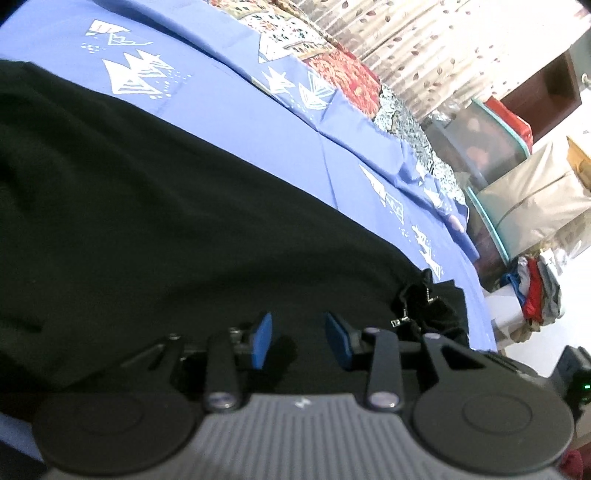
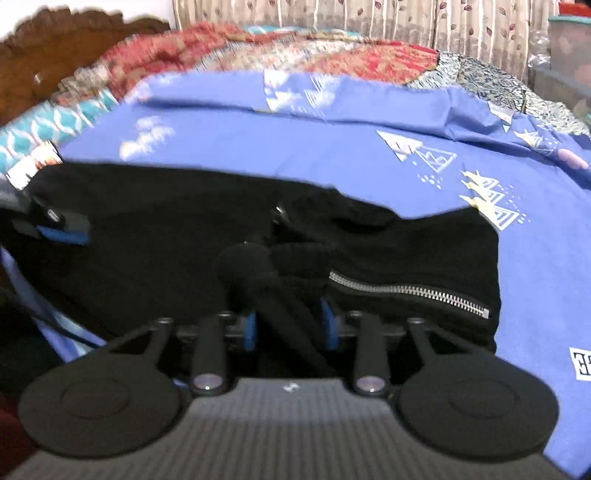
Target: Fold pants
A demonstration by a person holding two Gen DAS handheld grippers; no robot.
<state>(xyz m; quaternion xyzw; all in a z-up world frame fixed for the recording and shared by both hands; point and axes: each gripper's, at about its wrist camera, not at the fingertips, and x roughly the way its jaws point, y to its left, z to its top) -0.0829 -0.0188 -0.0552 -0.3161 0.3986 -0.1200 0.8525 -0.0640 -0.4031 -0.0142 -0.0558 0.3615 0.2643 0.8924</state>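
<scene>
Both wrist views look closely down on the pants [image 1: 147,221]

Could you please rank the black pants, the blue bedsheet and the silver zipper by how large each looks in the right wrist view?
1. blue bedsheet and black pants: look alike, unranked.
2. silver zipper: clearly smallest.

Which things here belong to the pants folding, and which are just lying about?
Job: black pants, zipper, left gripper, right gripper.
Lying about: blue bedsheet, patchwork quilt, curtain, storage bins, clothes pile.
</scene>
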